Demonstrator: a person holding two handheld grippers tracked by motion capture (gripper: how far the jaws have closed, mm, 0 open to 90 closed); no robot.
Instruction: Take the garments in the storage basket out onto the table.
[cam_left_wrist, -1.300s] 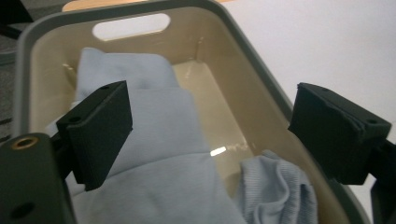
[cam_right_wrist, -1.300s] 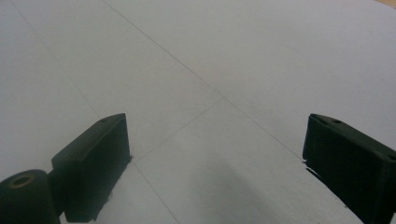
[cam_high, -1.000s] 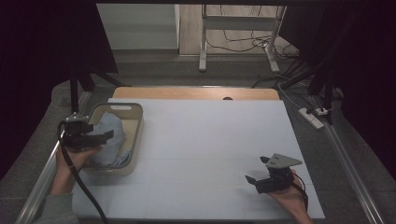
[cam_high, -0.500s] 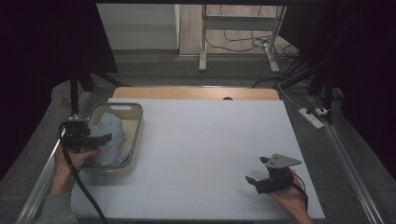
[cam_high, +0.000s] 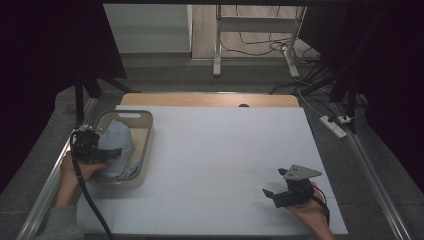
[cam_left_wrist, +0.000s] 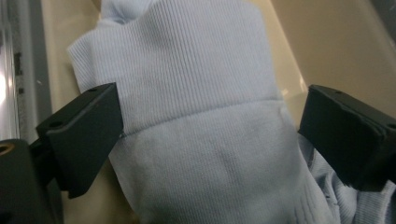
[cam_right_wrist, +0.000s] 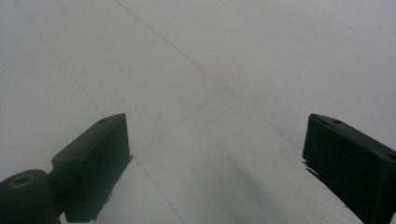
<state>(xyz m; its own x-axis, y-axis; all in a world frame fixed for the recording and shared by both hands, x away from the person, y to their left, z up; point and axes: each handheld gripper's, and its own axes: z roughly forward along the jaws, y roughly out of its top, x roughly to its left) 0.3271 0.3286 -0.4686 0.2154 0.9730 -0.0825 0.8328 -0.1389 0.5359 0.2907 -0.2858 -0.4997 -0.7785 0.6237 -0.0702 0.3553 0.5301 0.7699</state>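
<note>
a beige basket (cam_high: 145, 125) is seen at the left edge of the white desk (cam_high: 225, 150), and a pale blue ribbed garment (cam_high: 117, 145) is heaped inside it. the left hand-held gripper (cam_high: 102, 152) is held over the basket's near left side, its jaws spread wide on either side of the garment (cam_left_wrist: 205, 116); the left jaw is seen touching the cloth's edge, the right jaw is kept apart from it, so nothing is pinched. the basket's beige floor (cam_left_wrist: 327, 51) is glimpsed beyond the cloth. well to the right of the basket, near the desk's front edge, the right hand-held gripper (cam_high: 272, 194) is held low, jaws spread, with only bare desk surface (cam_right_wrist: 219, 93) between them.
</note>
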